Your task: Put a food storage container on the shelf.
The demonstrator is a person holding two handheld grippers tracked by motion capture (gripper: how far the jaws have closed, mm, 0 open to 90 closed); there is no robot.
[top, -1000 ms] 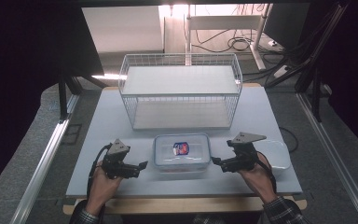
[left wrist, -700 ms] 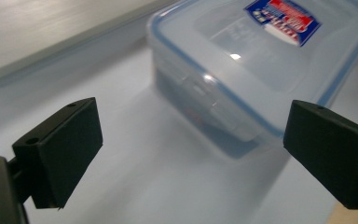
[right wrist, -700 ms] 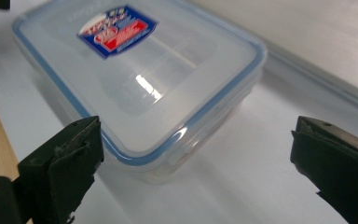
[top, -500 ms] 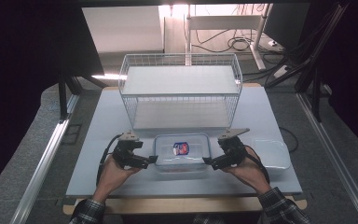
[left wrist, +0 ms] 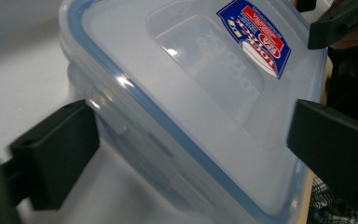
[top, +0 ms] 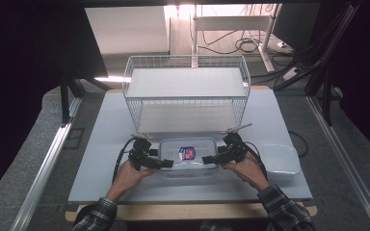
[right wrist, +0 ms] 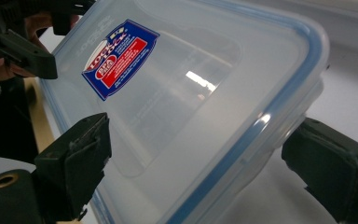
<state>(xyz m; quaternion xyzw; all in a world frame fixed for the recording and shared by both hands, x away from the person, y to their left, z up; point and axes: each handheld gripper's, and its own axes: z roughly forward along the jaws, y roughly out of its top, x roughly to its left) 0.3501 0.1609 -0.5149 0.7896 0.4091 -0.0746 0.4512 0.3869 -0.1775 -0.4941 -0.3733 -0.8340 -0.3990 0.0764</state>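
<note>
Clear plastic container (top: 189,157) with blue-sealed lid sits near table (top: 101,144) edge, just before the wire basket (top: 187,94). Your left gripper (top: 166,163) and right gripper (top: 208,160) straddle its ends, jaws spread; contact appears likely, not confirmed.

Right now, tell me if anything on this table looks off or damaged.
Nothing stands out. The lidded plastic box sits flat between the left gripper and right gripper, lid on square. The wire basket stands upright behind it.

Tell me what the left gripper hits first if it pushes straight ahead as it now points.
Probably the clear lidded container: its end already sits between the left gripper and its open jaws.
</note>
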